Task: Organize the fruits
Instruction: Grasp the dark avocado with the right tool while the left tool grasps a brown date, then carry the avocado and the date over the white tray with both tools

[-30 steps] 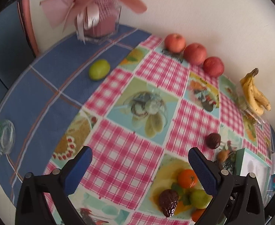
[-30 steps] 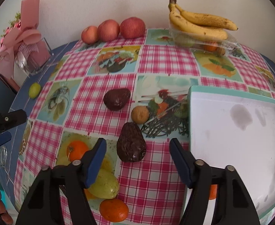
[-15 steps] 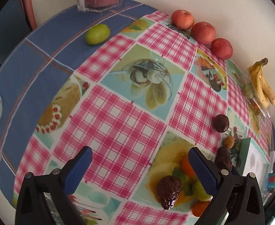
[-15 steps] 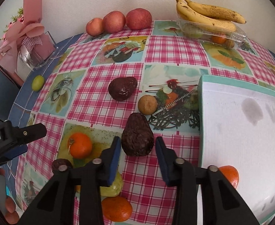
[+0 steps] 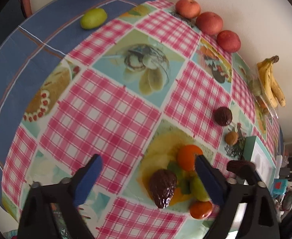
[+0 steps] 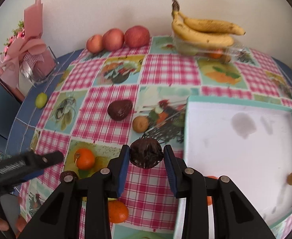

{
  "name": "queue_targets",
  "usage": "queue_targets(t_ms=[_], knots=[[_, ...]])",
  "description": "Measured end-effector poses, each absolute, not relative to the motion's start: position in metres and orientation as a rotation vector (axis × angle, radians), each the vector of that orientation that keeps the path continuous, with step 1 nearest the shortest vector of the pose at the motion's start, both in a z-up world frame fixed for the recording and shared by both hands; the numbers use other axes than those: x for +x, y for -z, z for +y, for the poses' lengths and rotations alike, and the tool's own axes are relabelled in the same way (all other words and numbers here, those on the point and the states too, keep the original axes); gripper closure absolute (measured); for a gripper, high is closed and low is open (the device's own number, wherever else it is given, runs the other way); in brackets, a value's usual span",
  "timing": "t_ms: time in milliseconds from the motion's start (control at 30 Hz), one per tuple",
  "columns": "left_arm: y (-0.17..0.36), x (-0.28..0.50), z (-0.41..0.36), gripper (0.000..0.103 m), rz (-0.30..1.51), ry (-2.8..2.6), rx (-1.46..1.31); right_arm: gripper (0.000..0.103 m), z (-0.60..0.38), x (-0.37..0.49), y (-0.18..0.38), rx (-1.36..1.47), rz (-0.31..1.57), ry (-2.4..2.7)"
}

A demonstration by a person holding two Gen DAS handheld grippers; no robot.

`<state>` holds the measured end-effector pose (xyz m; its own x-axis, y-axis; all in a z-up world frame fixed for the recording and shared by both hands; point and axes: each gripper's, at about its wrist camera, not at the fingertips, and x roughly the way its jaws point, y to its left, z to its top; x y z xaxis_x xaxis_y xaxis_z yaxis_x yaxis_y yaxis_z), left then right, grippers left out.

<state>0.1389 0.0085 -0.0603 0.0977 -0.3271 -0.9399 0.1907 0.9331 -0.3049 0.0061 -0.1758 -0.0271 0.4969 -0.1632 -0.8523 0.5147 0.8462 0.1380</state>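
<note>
From your left wrist view, your left tool (image 5: 146, 166) hangs released above the checked worktop (image 5: 110, 115), over an avocado (image 5: 162, 189) and an orange (image 5: 187, 156). From your right wrist view, your right tool (image 6: 146, 156) is clenched around a dark avocado (image 6: 146, 155), just beside the white tray (image 6: 241, 151).

Green fruit (image 5: 197, 187) partly hidden behind left gripper (image 5: 147, 171); tray (image 6: 243, 159) speck perhaps fruit, too small
</note>
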Motion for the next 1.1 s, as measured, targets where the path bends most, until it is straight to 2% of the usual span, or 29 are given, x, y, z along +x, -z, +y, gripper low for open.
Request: queue_targets(t_ms=[233, 300, 500, 1100], knots=[[0.07, 0.125, -0.006, 0.04, 1.502, 0.478, -0.132, 0.067, -0.176, -0.003, 0.005, 0.374, 0.938, 0.433], [0.07, 0.123, -0.008, 0.056, 1.507, 0.479, -0.118, 0.067, -0.175, -0.005, 0.0, 0.362, 0.931, 0.434], [0.067, 0.119, -0.006, 0.07, 1.487, 0.459, -0.113, 0.067, -0.174, -0.011, -0.016, 0.358, 0.895, 0.436], [0.065, 0.116, -0.007, 0.07, 1.473, 0.442, -0.076, 0.067, -0.181, -0.029, -0.035, 0.38, 0.842, 0.447]])
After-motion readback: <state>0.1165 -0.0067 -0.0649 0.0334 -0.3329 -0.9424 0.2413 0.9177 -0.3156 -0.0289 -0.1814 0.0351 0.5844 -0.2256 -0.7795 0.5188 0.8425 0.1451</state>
